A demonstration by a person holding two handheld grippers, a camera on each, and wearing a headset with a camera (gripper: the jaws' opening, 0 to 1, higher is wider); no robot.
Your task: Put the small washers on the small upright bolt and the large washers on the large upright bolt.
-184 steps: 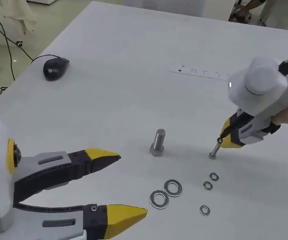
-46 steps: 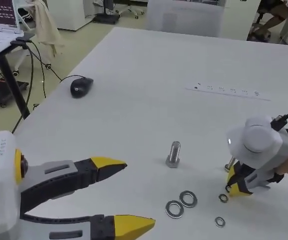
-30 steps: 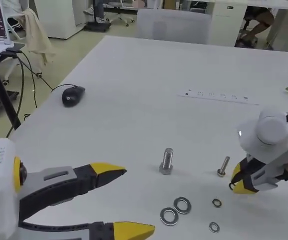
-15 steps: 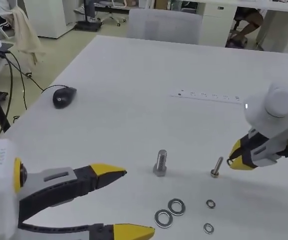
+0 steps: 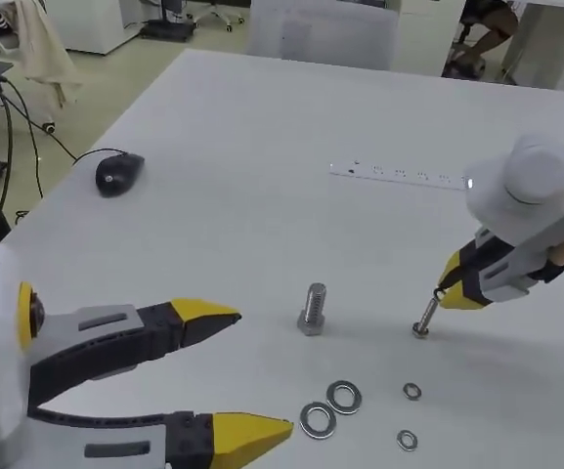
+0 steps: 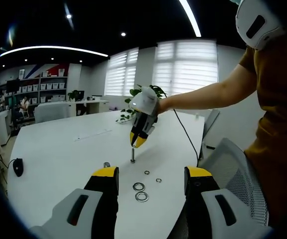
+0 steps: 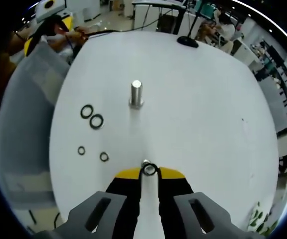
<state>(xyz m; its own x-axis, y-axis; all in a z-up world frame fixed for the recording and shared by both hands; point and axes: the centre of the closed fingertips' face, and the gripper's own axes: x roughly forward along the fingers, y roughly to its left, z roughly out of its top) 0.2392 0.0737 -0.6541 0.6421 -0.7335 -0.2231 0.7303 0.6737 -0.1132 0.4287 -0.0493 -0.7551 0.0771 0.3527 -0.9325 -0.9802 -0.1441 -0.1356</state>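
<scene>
The right gripper pinches a small washer just over the tip of the small upright bolt, whose shaft leans toward one o'clock, up into the tongs. The left gripper gapes wide at the bolt's eight o'clock, well apart and much the farther hand.

the head view looks forward and down over the white table. the left gripper view faces across it from farther back, toward the right claw. the right gripper view sits close above the small washer and small bolt. all three share the large bolt.
</scene>
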